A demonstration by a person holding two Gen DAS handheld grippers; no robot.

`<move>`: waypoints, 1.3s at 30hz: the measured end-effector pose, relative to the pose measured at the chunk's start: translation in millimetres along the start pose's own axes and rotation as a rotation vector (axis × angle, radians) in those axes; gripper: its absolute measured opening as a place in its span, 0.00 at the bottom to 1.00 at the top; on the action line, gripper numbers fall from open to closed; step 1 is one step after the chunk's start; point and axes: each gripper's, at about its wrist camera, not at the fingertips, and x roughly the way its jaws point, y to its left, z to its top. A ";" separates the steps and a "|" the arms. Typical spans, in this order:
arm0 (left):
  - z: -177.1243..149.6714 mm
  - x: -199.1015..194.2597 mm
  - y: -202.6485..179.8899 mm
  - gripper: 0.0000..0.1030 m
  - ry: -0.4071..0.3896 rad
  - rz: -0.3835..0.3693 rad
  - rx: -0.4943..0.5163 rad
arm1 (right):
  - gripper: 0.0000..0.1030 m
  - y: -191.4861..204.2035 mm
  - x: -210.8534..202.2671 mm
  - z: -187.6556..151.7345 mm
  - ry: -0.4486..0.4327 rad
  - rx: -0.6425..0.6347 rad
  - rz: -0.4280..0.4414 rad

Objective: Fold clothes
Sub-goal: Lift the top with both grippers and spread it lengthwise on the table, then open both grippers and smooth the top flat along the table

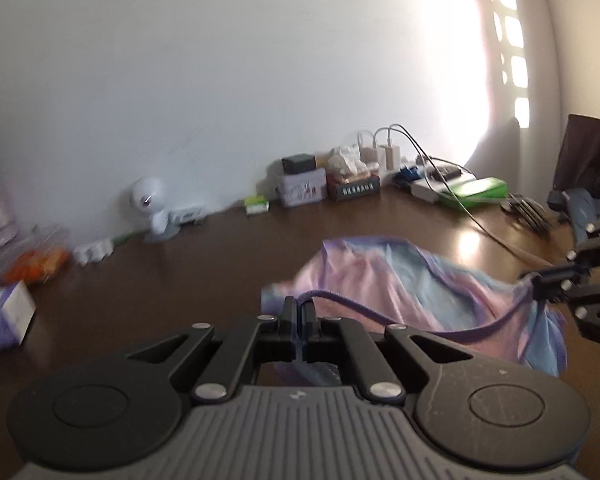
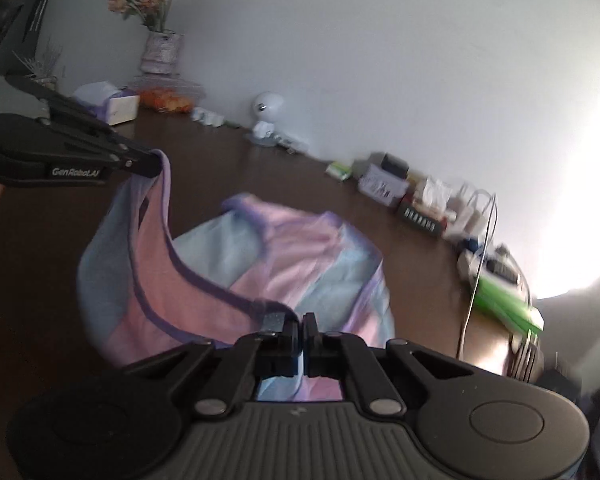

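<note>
The left black two-finger gripper (image 1: 299,310) is sitting closest to its own lens, its jaws pressed together and pinching the purple ribbed trim of a soft pastel garment of pink, light blue and lilac fabric (image 1: 400,280). The trim is running in a slack curve across to the right black two-finger gripper (image 2: 300,326), whose jaws are likewise closed tight on the same purple edging. In the right wrist view the garment is hanging lifted between the two tools, its lower part bunching on the dark brown wooden table (image 2: 260,172) beneath. Both views are blurring slightly. Along the white wall a small round white camera on a stand (image 1: 153,206) is standing, near a row of small boxes and tins (image 1: 324,184), white chargers with cables (image 1: 384,152) and a flat green box (image 1: 476,192). A vase of dried pink flowers (image 2: 156,20) is standing at the table's far corner.
</note>
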 end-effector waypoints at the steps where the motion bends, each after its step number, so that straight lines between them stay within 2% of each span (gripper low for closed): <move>1: 26.7 11.9 9.1 0.02 -0.020 0.015 -0.001 | 0.01 -12.3 21.3 22.4 -0.008 -0.008 -0.024; 3: 82.4 22.8 23.4 0.02 -0.096 0.074 0.025 | 0.01 -38.9 47.9 75.0 -0.070 0.018 -0.068; 5: 132.9 4.1 29.1 0.02 -0.197 0.139 0.075 | 0.01 -63.7 53.2 127.9 -0.154 -0.002 -0.155; 7: 171.2 -40.7 30.2 0.02 -0.332 0.170 0.088 | 0.01 -83.9 31.1 172.4 -0.254 -0.015 -0.273; 8: 185.9 -68.5 29.1 0.02 -0.407 0.176 0.098 | 0.01 -90.1 4.6 189.5 -0.338 -0.001 -0.296; 10: 198.1 -124.2 24.6 0.02 -0.546 0.203 0.127 | 0.01 -95.2 -50.7 214.9 -0.505 0.008 -0.349; 11: 194.0 -147.1 21.8 0.02 -0.584 0.204 0.144 | 0.01 -91.1 -80.0 217.9 -0.580 -0.008 -0.380; 13: 176.9 -183.6 16.2 0.02 -0.616 0.187 0.173 | 0.02 -79.9 -121.1 209.0 -0.637 -0.061 -0.389; 15: 142.1 -192.1 9.1 0.02 -0.539 0.133 0.182 | 0.02 -67.8 -137.9 184.2 -0.600 -0.093 -0.368; 18: 65.7 -168.0 -8.5 0.02 -0.344 0.063 0.190 | 0.03 -47.5 -120.6 124.6 -0.402 -0.103 -0.264; 20: 6.6 -141.4 -22.6 0.02 -0.192 0.018 0.180 | 0.02 -26.9 -92.0 74.1 -0.257 -0.079 -0.201; 23: -68.4 -116.7 -34.1 0.02 -0.014 -0.043 0.095 | 0.00 6.6 -55.0 -0.8 -0.063 -0.012 -0.090; 25: -78.7 -116.6 -28.4 0.02 0.016 -0.056 0.048 | 0.00 30.3 -43.0 -45.2 0.036 0.039 -0.005; 26: -80.1 -118.0 -24.3 0.02 0.023 -0.060 0.026 | 0.01 39.6 -45.9 -60.4 0.058 0.046 0.044; 27: -81.5 -119.5 -20.1 0.05 0.030 -0.064 0.003 | 0.01 48.7 -49.1 -75.2 0.078 0.052 0.094; 28: -82.9 -120.9 -16.0 0.13 0.036 -0.069 -0.019 | 0.02 56.4 -57.2 -86.2 0.081 0.034 0.156; 29: -84.2 -122.4 -11.9 0.21 0.043 -0.073 -0.041 | 0.16 56.6 -68.0 -92.3 0.050 0.009 0.178; 30: -85.6 -123.9 -7.7 0.37 0.050 -0.077 -0.063 | 0.30 56.4 -78.9 -98.1 0.018 -0.016 0.198; 31: -87.0 -125.3 -3.6 0.42 0.056 -0.081 -0.085 | 0.61 56.2 -89.7 -103.9 -0.015 -0.041 0.218; 32: -88.3 -126.8 0.5 0.42 0.063 -0.085 -0.107 | 0.80 56.0 -100.6 -109.8 -0.048 -0.066 0.238; 33: -89.7 -128.2 4.7 0.44 0.070 -0.089 -0.129 | 0.81 55.7 -111.5 -115.6 -0.081 -0.091 0.258; 35: -92.5 -131.2 12.9 0.50 0.083 -0.097 -0.173 | 0.81 28.9 -106.1 -108.1 -0.115 0.013 0.295; 37: -95.2 -134.1 21.2 0.59 0.097 -0.105 -0.217 | 0.81 1.3 -92.4 -100.6 -0.131 0.166 0.310; 39: -97.9 -137.0 29.5 0.67 0.110 -0.114 -0.262 | 0.81 -18.0 -67.5 -99.5 -0.104 0.333 0.258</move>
